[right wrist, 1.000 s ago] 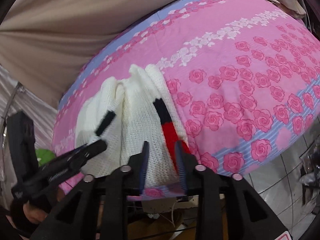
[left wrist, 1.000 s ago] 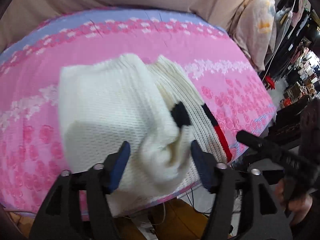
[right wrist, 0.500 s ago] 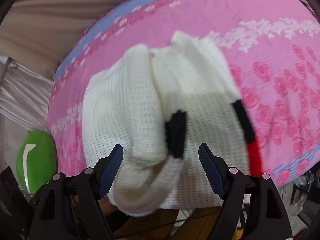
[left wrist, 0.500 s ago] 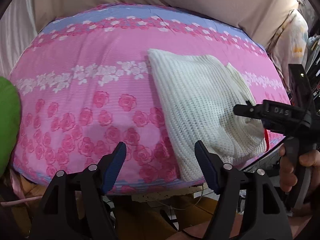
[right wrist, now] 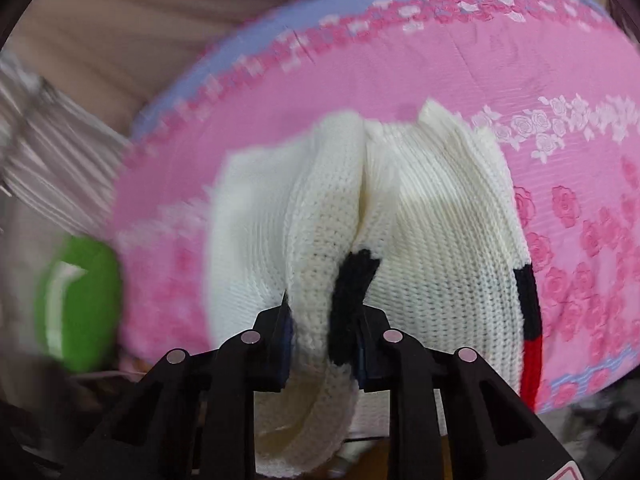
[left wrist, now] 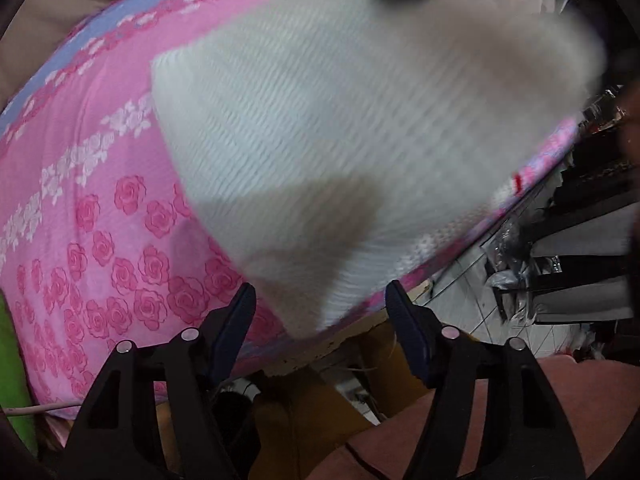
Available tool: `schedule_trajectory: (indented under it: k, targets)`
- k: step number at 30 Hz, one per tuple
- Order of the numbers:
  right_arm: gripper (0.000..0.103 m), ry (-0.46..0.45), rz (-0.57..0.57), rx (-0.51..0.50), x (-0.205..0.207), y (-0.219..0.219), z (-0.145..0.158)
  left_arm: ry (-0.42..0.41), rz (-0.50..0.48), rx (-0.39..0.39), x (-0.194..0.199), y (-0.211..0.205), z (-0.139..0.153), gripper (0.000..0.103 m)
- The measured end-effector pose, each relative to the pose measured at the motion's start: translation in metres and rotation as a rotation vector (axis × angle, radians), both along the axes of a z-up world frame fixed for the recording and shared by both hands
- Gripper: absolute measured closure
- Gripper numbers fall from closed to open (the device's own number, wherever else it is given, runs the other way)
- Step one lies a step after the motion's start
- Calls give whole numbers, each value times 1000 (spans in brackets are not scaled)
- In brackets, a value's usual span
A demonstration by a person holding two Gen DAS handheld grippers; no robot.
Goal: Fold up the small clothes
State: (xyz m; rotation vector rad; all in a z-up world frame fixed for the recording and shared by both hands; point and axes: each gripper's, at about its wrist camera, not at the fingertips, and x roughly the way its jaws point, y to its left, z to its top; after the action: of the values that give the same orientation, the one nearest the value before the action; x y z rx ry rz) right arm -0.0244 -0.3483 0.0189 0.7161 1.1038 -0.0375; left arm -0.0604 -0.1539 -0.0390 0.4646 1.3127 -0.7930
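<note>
A white knit sweater (right wrist: 432, 216) with black and red cuff bands lies folded on the pink rose-print bed cover (right wrist: 520, 80). My right gripper (right wrist: 322, 340) is shut on a sleeve of it near the black band (right wrist: 352, 300), at the bed's front edge. In the left wrist view the sweater (left wrist: 340, 128) is blurred and fills the middle. My left gripper (left wrist: 320, 320) is open and empty, just off the sweater's near edge at the bed's front rim.
A green object (right wrist: 76, 304) sits at the bed's left end. Beige fabric (right wrist: 140, 20) hangs behind the bed. The floor with clutter (left wrist: 560, 272) shows to the right below the bed edge.
My right gripper has closed on the sweater sleeve; it was open half a second ago. My left gripper stayed open and swung right, closer to the sweater.
</note>
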Motion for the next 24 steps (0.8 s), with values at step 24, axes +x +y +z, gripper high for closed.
schedule_trajectory:
  k: [24]
  targets:
    - [52,-24,-224,95,-148,-39,-55,-27,112,-194,12,11,56,30]
